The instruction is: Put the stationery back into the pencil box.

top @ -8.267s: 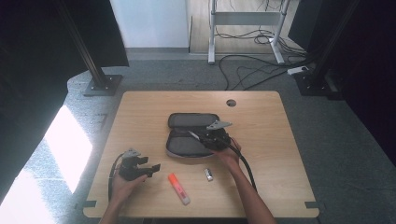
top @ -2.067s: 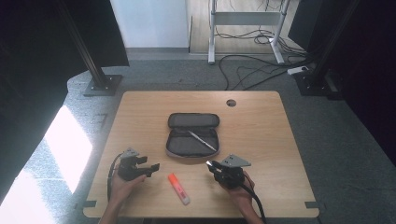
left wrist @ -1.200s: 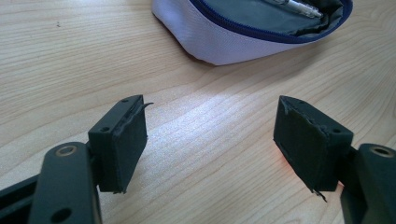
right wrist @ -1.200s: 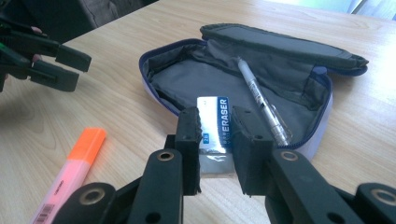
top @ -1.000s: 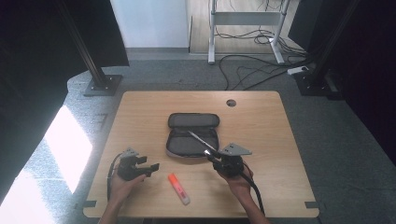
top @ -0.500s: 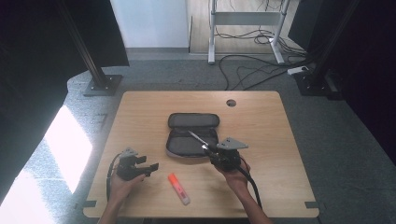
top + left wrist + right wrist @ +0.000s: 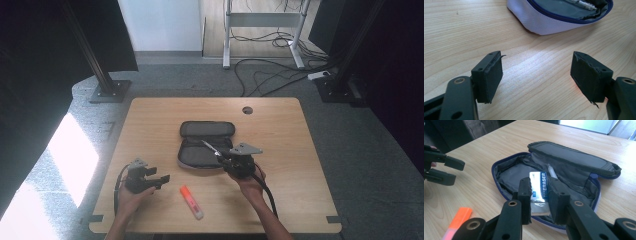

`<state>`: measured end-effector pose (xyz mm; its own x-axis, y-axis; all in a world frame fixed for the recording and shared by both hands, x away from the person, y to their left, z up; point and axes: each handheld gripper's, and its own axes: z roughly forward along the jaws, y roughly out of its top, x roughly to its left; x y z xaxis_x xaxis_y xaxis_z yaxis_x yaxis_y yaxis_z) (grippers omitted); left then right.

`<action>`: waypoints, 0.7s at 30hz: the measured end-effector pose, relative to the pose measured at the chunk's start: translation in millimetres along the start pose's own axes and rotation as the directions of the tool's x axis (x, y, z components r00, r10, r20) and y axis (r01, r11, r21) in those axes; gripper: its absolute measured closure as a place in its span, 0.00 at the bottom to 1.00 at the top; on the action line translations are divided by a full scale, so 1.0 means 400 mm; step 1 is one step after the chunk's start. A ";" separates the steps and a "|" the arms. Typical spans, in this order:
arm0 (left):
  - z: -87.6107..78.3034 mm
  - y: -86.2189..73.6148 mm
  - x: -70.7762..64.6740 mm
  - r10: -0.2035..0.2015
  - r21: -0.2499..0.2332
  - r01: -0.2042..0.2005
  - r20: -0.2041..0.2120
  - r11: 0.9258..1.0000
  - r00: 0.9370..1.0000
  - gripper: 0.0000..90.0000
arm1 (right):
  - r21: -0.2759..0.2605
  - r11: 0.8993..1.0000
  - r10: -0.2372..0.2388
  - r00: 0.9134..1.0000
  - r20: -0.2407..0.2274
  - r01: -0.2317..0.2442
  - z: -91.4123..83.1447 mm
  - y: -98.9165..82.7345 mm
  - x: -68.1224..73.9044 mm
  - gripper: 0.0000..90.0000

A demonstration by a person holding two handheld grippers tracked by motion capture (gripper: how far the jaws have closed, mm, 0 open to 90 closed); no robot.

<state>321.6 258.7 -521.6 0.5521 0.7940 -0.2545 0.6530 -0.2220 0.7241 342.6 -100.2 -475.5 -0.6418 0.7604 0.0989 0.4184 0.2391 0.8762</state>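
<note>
Right gripper [image 7: 539, 192] pinches the eraser [image 7: 539, 187] across its sleeve, over the open pencil case [image 7: 509, 176] mid-counter. Light, rubbery, grippy; hold its flat sides. Left gripper [image 7: 536, 72] idles, fingers apart.

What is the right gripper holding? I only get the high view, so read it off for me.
Observer: A white eraser in a blue-printed sleeve reading ERASER, pinched between the pads of the right gripper.
Operator: Tell me where it sits against the pencil case.
Observer: Over the near rim of the open case; whether it touches the lining I can't tell.
Operator: Now check the left gripper.
Observer: Its jaws stand wide apart, with nothing but bare table between them.
</note>
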 end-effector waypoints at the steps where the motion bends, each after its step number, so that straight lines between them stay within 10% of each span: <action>1: 0.000 0.000 0.000 0.000 0.000 0.000 0.000 1.000 1.000 0.29 | 0.004 1.000 -0.001 1.000 0.000 0.001 0.003 0.001 -0.002 0.81; 21: -0.003 0.000 0.002 -0.003 -0.004 0.003 0.001 1.000 1.000 0.29 | 0.062 0.998 -0.008 1.000 0.007 0.007 0.084 0.019 -0.013 0.81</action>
<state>321.5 259.8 -521.1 0.5506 0.7940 -0.2578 0.6529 -0.2171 0.7257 370.7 -82.1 -485.3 -0.6406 0.7627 0.0890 0.4529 0.2817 0.8459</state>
